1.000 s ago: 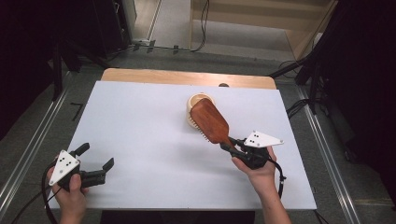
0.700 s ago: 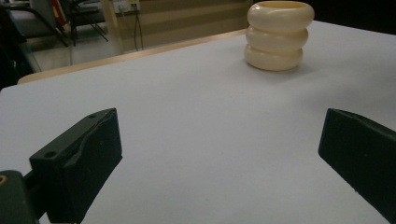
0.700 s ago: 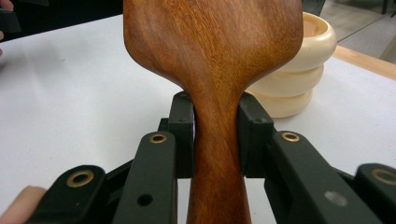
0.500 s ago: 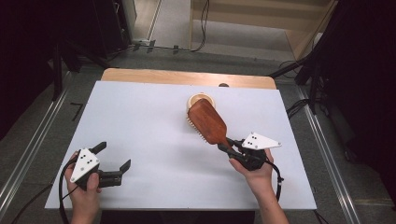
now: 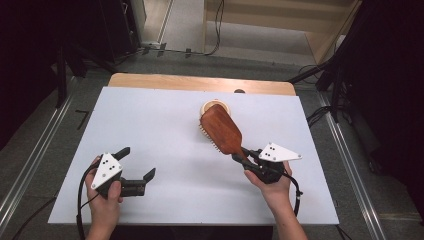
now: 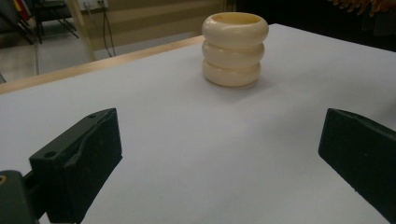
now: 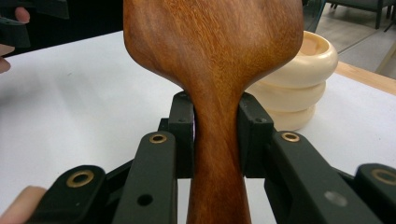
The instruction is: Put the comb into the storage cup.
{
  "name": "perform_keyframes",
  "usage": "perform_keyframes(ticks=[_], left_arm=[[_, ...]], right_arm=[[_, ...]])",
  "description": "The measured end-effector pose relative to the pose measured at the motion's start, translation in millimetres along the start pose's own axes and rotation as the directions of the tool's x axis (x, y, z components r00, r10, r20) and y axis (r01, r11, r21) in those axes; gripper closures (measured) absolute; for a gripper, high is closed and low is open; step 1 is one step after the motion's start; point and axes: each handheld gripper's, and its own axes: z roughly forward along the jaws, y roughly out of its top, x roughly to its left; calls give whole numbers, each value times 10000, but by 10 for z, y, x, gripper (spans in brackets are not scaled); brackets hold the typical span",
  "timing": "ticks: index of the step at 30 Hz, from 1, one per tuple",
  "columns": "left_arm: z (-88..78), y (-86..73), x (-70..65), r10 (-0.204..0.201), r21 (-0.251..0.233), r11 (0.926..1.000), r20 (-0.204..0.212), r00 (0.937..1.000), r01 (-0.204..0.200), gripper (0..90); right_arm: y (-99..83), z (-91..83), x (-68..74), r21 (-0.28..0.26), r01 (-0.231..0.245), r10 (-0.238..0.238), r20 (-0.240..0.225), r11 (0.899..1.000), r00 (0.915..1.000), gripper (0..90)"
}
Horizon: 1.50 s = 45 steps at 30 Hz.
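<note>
**High view: wooden hairbrush held by its handle beside a ribbed cream cup**

High view shows the right gripper [image 5: 243, 156] clamped on the narrow handle of the wooden hairbrush [image 5: 220, 129], right of centre on the white table [image 5: 150, 120]. The paddle head extends toward the far side, bristles facing down, its tip just beside the cream cup [image 5: 215, 106]. Right gripper view confirms both pads pressing the handle's waist, the slimmest and so probably the most secure place to grip. The brush's back is smooth, glossy, reddish-brown with visible grain; the cup is matte, formed as three stacked rounded rings, and open at the top. The left gripper [image 5: 135, 167] rests near the left front, jaws spread wide and empty, apparently free to steady the cup.
</note>
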Motion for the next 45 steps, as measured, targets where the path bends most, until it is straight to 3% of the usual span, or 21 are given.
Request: perform_keyframes(ticks=[11, 20, 40, 45], left_arm=[[161, 175, -155, 11, -425, 9991, 489, 9988, 9, 0], [299, 317, -256, -43, -689, 9976, 1071, 9942, 117, 0], [580, 605, -486, -66, -1106, 9934, 2050, 9787, 299, 0], [625, 656, -528, -327, -1325, 9890, 2373, 9709, 657, 0]], right_arm=[[-9, 14, 44, -286, 44, -42, 76, 9996, 10000, 692], [-17, 34, 70, -335, 138, -137, 43, 9993, 9999, 692], [-30, 81, 130, -423, 242, -245, -73, 9988, 9997, 692], [-27, 88, 146, -502, 300, -308, -154, 9983, 9994, 692]])
